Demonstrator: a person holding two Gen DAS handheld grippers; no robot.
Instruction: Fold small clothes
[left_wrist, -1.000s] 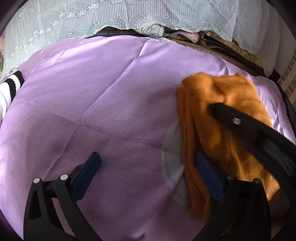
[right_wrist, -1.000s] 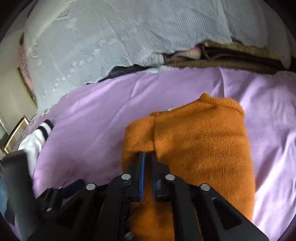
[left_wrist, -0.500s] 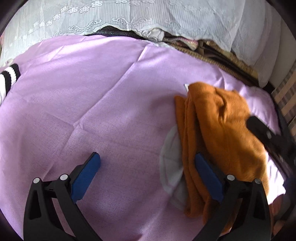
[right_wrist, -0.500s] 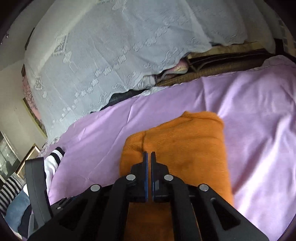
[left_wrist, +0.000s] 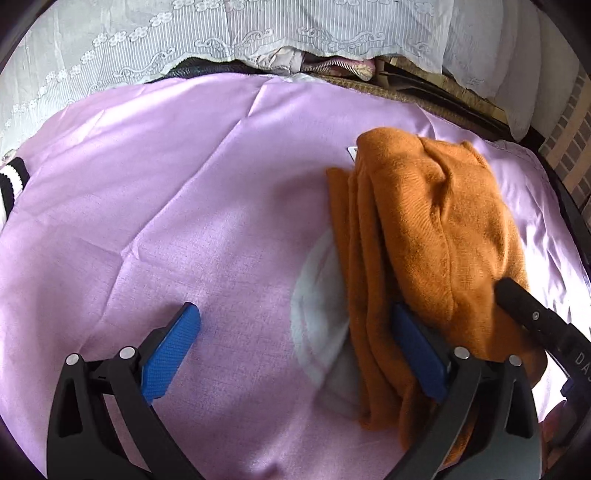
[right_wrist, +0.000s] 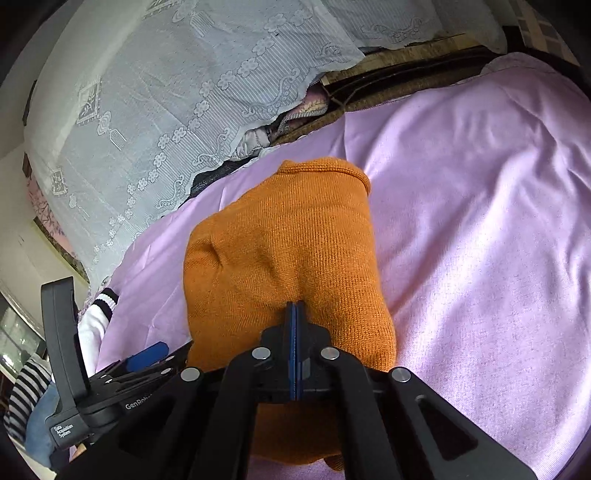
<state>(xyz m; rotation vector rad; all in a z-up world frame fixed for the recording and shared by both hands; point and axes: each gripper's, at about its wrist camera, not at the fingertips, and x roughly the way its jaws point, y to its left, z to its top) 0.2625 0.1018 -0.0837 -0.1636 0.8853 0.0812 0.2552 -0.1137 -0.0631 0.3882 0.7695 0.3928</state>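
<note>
Orange knit sweater (left_wrist: 436, 236): it lies folded in a thick bundle on the right half of the lilac sheet (left_wrist: 184, 206), its layered fold edges facing left and its ribbed hem at the far end. A small white label pokes out at its far left corner. From your right wrist camera, the bundle fills the centre, one shallow dent pressed into its upper surface.

The lilac sheet covers the whole worktop and shows crossing crease lines; a pale round mark sits on it just left of the sweater. Beyond the far edge hangs a white lace curtain (right_wrist: 177, 110), with a pinkish zipped garment (left_wrist: 332, 66) and brown woven material tucked below its hem. A white garment with black striped cuff (left_wrist: 11, 181) lies at the far left edge of the sheet.

Your left gripper (left_wrist: 295, 343) has its fingers spread wide and grips nothing. Its left blue pad hovers over bare sheet; its right blue pad sits against the near left folds of the sweater, and I cannot tell whether it presses on them.

Your right gripper (right_wrist: 295, 314) has its fingers fully closed, blue pads together, tips set against the near end of the sweater's top layer. Whether any cloth is pinched between them cannot be told. In the left wrist view its black body reaches in from the right over the sweater's near right side.
</note>
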